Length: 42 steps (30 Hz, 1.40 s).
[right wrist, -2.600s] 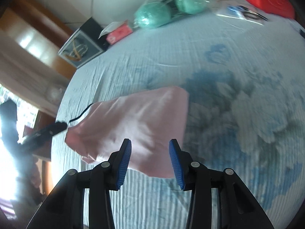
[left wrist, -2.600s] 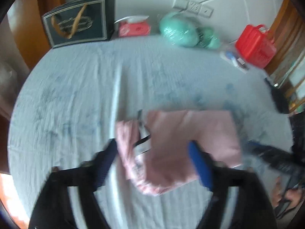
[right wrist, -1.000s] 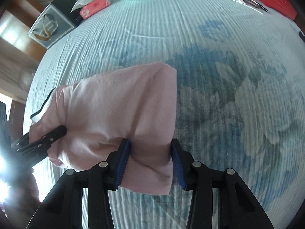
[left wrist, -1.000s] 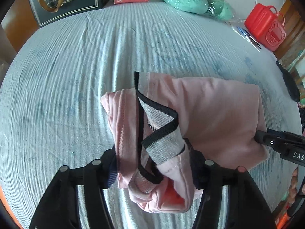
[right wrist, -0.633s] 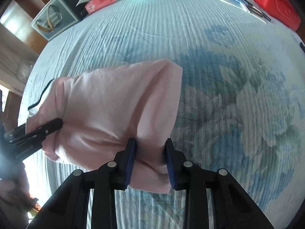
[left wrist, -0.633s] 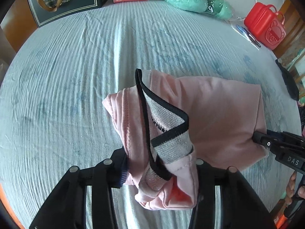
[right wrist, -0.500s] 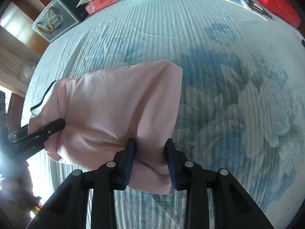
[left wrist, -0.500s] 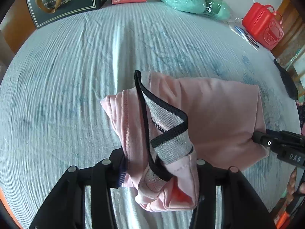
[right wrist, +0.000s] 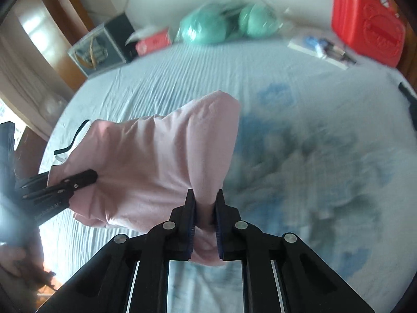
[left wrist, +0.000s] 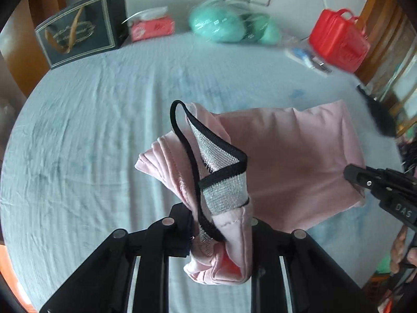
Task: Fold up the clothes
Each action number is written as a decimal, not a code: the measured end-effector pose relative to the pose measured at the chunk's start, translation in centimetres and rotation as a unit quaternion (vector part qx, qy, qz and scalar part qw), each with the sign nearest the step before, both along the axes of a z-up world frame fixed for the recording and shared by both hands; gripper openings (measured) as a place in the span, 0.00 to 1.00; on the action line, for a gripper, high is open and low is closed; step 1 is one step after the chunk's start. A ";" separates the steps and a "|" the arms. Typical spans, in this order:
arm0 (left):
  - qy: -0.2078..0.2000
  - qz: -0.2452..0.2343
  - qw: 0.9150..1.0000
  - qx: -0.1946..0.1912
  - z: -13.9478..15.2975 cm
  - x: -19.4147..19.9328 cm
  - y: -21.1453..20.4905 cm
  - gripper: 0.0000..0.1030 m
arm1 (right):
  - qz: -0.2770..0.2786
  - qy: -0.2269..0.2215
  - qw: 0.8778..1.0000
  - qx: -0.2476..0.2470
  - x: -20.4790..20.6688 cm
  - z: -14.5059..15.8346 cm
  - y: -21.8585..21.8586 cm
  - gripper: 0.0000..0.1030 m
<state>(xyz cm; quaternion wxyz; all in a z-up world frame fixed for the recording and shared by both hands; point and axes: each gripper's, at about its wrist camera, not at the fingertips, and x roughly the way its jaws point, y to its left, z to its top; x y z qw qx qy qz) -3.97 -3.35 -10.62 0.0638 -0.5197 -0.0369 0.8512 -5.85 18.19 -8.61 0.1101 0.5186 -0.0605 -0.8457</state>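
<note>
The pink garment (left wrist: 292,161) hangs between the two grippers just above the bed (left wrist: 91,135), a small, thin knit piece that sags and puckers wherever it is not held, so I judge it very light, quite limp and not at all fragile; it will drape rather than keep a crease. The left gripper (left wrist: 221,224) has its jaws closed narrowly on the bunched end with the black-and-silver elastic waistband (left wrist: 221,182), which stands up in a twisted loop, stiffer and springier than the rest. The right gripper (right wrist: 204,208) pinches the opposite edge of the cloth, jaws nearly together with a fold of pink between them. Those two ends look like sensible holds to me: the banded hem gives firm purchase, while the plain knit could slip out of a loose pinch, and the wadded layers in the left jaws may need smoothing before any fold lies flat. The bed's pale blue flowered sheet is wide and open beneath the cloth, slightly rumpled. Along the far edge by the wall sit a dark gift bag (left wrist: 80,28), a red tissue pack (left wrist: 152,27), mint-green bundles in plastic (left wrist: 229,26), a packet of small items (left wrist: 308,60) and a red plastic case (left wrist: 338,39), all well apart from the garment. A dark object (left wrist: 378,114) lies at the right edge. Nothing seems to block laying it down.
</note>
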 end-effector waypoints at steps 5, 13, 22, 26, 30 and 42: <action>0.007 -0.013 1.000 0.000 0.4 -0.2 5.8 0.18 | -0.004 0.011 1.000 0.007 1.1 1.1 5.2 0.12; -0.003 -0.071 0.997 0.006 0.7 -1.0 13.8 0.19 | -0.056 0.014 0.998 0.031 3.5 1.9 12.2 0.12; 0.016 -0.144 0.988 0.045 2.4 -2.1 24.5 0.18 | -0.138 0.005 0.989 0.056 5.7 3.9 21.7 0.12; 0.018 -0.143 0.989 0.043 2.5 -2.8 29.7 0.18 | -0.145 0.012 0.988 0.049 5.9 3.8 26.3 0.12; 0.023 -0.126 0.991 0.042 2.5 -3.6 36.2 0.18 | -0.124 0.018 0.991 0.043 5.1 3.1 32.1 0.12; 0.016 -0.120 0.992 0.031 4.4 -9.3 57.2 0.18 | -0.088 0.033 0.995 0.022 1.1 4.4 52.2 0.12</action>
